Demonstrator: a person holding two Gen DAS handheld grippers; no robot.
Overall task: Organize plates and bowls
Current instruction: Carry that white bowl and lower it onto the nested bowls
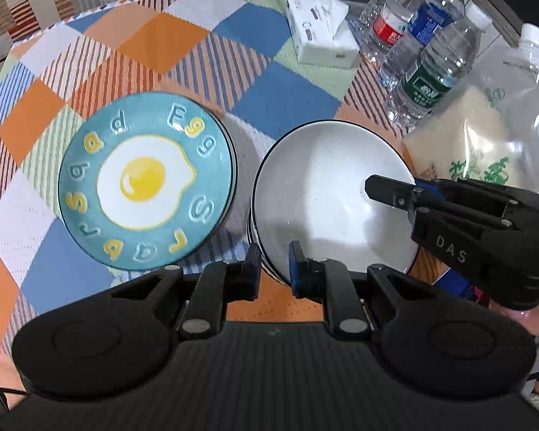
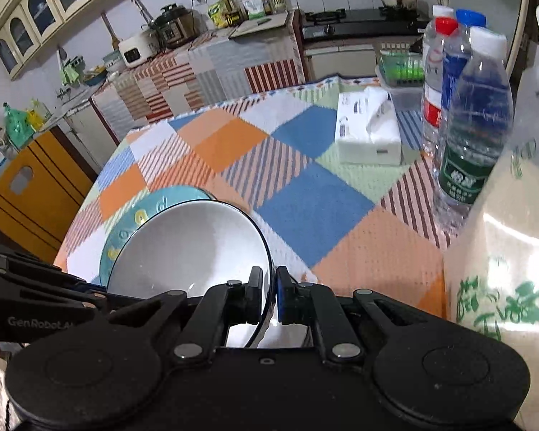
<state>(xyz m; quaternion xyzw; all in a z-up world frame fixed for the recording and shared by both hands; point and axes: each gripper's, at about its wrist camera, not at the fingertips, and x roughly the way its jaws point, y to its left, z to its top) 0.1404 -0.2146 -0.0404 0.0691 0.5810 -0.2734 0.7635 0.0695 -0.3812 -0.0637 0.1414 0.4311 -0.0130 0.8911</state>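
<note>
On the patchwork tablecloth (image 1: 255, 82) a teal egg plate (image 1: 145, 185) lies beside a white bowl (image 1: 327, 194). The left gripper (image 1: 275, 269) pinches the bowl's near rim. The right gripper (image 2: 269, 296) clamps its opposite rim.

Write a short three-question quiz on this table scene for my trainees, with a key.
1. True or false: the teal egg plate lies inside the white bowl.
2. In the left wrist view, what lies just left of the water bottles? A. tissue box B. kettle C. spoon
3. Short answer: is the white bowl's rim clamped by the left gripper, the right gripper, or both?

Key: 1 false, the plate lies beside the bowl; 2 A; 3 both.
</note>
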